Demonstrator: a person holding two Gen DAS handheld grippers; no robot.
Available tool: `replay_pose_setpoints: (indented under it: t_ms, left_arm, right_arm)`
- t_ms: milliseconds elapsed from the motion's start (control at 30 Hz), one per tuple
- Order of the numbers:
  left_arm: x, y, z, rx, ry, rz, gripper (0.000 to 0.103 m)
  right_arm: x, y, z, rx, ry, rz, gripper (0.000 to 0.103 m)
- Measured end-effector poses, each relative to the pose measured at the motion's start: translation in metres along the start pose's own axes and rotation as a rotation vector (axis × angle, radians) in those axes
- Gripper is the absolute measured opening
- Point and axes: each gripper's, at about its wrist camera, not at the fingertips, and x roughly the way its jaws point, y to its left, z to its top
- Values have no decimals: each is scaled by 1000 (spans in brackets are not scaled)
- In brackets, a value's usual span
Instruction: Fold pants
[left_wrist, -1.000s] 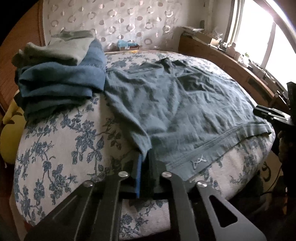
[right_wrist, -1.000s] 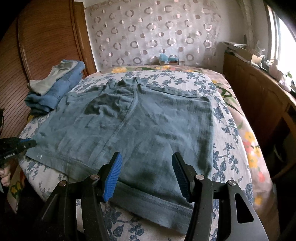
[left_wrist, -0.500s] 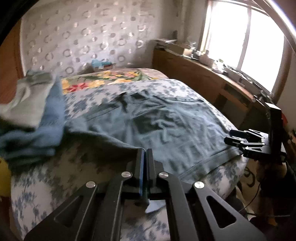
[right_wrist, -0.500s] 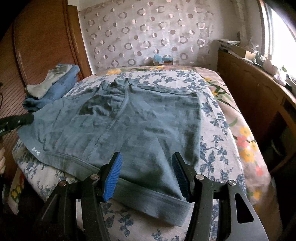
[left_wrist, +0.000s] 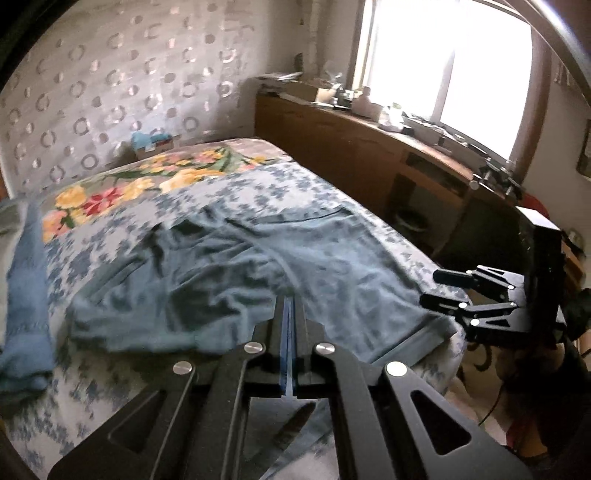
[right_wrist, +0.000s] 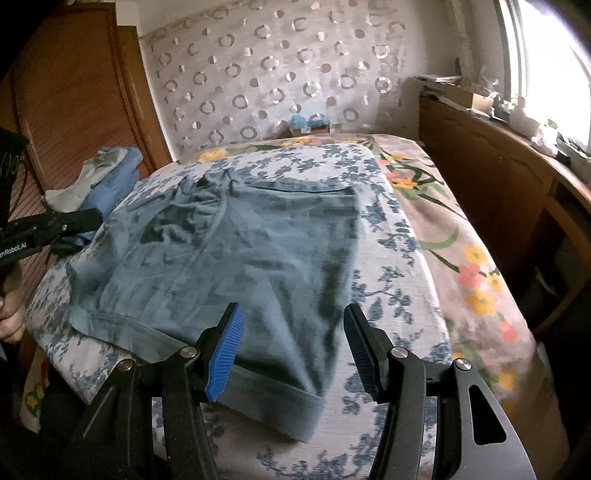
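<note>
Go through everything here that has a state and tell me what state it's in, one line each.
Pants: spread on the bed, wrinkled, left edge lifted, not yet folded.
Left gripper: jaws shut on the pants' fabric.
Right gripper: jaws open, nothing between the pads, above the hem.
Stack of clothes: folded, piled at the bed's left side.
Bed: covered with floral sheets.

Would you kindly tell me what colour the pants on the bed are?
The pants are a dusty grey-blue, clearest in the right wrist view.
</note>
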Motion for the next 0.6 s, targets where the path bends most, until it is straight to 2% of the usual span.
replay_pose_setpoints:
  t_ms: [200, 333, 433, 500, 567, 600]
  left_arm:
    - [10, -16, 16, 33, -7, -28, 2]
    - [9, -14, 17, 26, -20, -11, 2]
    - [9, -4, 13, 5, 0, 24, 3]
    - [10, 3, 9, -5, 13, 53, 14]
    - [8, 11, 4, -8, 5, 83, 39]
    - [7, 16, 1, -16, -3, 88, 45]
  right_arm:
    - [-5, -9, 1, 24, -2, -10, 58]
    - [-7, -4, 3, 22, -9, 0, 58]
    - [-3, 2, 4, 7, -11, 8, 58]
    - [-1, 5, 5, 0, -12, 14, 58]
    - [3, 10, 5, -4, -12, 22, 58]
    - [4, 12, 5, -5, -11, 25, 58]
